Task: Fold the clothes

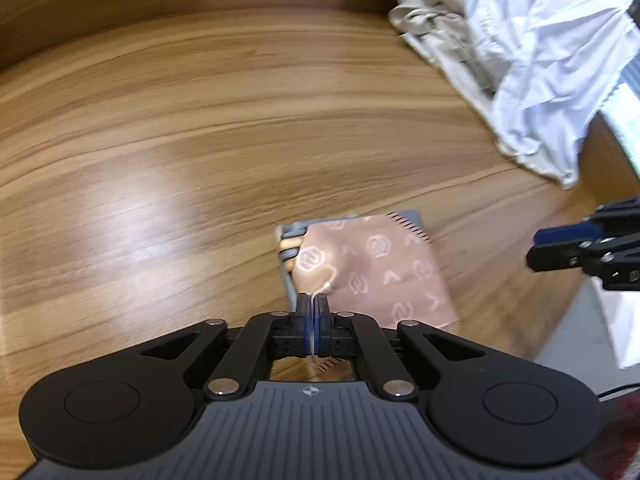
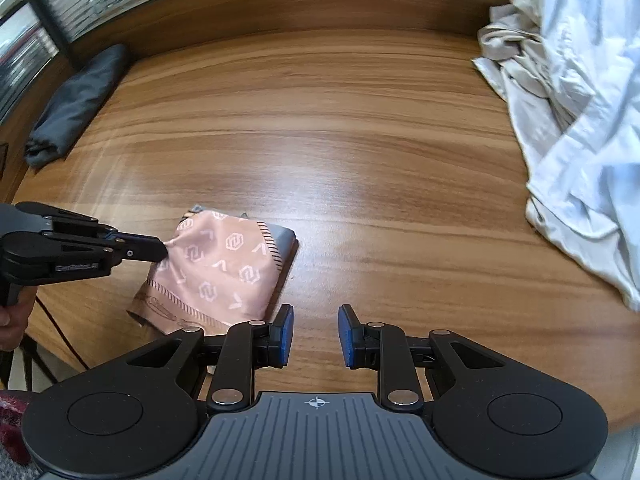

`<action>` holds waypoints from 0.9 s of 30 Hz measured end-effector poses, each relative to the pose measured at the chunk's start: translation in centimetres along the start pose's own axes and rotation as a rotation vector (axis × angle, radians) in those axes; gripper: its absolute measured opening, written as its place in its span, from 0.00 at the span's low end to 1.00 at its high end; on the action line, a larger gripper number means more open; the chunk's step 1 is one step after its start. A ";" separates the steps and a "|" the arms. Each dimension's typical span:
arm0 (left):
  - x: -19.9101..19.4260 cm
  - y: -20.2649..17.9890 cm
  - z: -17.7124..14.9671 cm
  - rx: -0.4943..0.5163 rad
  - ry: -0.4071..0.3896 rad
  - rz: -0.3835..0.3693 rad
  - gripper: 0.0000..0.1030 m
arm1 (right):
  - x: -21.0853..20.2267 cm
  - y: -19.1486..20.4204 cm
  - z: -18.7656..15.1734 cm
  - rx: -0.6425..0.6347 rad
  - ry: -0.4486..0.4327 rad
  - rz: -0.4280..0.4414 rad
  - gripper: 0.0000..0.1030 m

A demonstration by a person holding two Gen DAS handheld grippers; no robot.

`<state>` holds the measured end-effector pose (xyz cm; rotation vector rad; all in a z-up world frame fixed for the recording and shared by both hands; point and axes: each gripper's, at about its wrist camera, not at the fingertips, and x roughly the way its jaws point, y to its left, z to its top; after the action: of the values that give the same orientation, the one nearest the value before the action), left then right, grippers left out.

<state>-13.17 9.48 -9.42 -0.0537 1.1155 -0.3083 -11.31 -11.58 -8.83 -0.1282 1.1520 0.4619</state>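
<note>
So my left gripper (image 1: 313,307) is pinched tight on the near-left edge of the pink scarf (image 2: 218,268), which sits folded small on the wooden table (image 2: 340,152). My right gripper (image 2: 315,334) hangs partly open and empty, just right of the scarf's near corner. The scarf runs away from me, so I reckon lefty leads. White laundry pile (image 2: 580,128) is well right of the scarf.

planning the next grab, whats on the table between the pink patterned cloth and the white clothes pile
Nothing: in the right wrist view, only bare wooden table lies between the pink patterned cloth and the white clothes pile.
</note>
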 end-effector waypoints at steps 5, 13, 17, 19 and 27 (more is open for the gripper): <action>-1.6 0.4 -1.0 -0.085 -0.051 0.045 0.25 | 1.2 0.3 1.4 -0.115 0.019 0.098 0.37; -2.2 1.3 -2.9 -0.319 -0.045 0.038 0.44 | 4.0 1.4 3.0 -0.291 0.065 0.187 0.41; -1.9 1.1 -3.9 -0.397 -0.033 0.017 0.46 | 4.9 1.6 3.3 -0.339 0.081 0.199 0.41; -1.8 0.7 -4.3 -0.392 -0.030 0.026 0.46 | 5.3 1.6 3.4 -0.353 0.085 0.200 0.42; -1.0 -0.1 -5.6 -0.434 -0.028 0.031 0.28 | 6.5 1.0 3.7 -0.285 0.095 0.228 0.42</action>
<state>-18.56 10.32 -10.99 -0.4236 1.1386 -0.0332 -6.42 -7.61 -13.02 -0.2700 1.1946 0.8297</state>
